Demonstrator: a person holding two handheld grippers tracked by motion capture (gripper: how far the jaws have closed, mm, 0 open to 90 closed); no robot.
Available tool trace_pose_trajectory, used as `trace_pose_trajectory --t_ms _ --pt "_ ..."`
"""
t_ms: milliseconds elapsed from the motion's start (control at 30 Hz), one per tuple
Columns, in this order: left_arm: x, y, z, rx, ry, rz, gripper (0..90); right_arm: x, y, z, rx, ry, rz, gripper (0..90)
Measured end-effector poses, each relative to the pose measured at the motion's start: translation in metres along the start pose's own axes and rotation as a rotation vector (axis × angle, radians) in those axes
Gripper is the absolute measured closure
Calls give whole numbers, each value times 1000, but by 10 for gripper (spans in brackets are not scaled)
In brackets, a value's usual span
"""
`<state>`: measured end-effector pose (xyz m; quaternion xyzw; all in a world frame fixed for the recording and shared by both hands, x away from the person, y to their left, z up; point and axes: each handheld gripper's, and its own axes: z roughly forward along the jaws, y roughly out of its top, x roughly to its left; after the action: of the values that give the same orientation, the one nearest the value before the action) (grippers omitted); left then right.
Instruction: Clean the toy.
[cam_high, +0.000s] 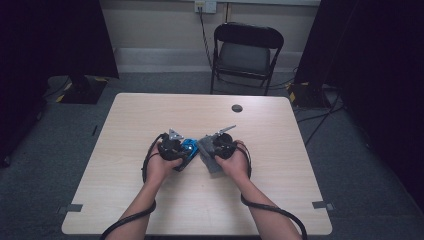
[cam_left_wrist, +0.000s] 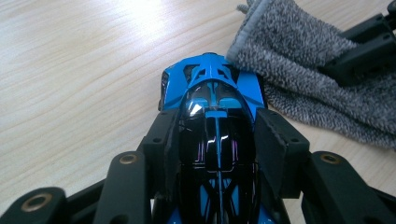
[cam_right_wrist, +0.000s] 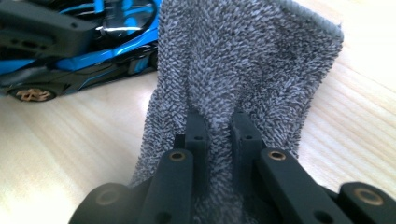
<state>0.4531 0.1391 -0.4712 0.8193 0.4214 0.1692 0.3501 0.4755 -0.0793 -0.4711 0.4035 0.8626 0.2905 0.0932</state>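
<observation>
A pale wooden table stood on grey carpet, with a black folding chair behind it against the wall and dark curtains to either side. Near the middle of the table the person's two hands met. The left gripper had its fingers clamped on both flanks of a blue and black toy car, whose wheels seemed to rest on the table, though the high view was too small to be sure. The right gripper had its fingers pinched tight on a grey terry cloth, a fold of which was bunched between them. The cloth hung forward from that grip, and its free edge lay against the car's blue end, just beside the left gripper.
</observation>
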Motion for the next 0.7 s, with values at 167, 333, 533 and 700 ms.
trace_pose_trajectory --t_ms 167,333,533,700 --pt "0 0 0 2 2 3 515 9 0 1 10 21 -34 801" --pt "0 0 0 2 0 0 515 19 0 1 16 42 -57 801" --pt "-1 0 0 1 4 -1 515 31 -3 1 11 67 -84 801" --pt "0 1 0 4 6 5 515 40 -5 1 9 95 -105 801"
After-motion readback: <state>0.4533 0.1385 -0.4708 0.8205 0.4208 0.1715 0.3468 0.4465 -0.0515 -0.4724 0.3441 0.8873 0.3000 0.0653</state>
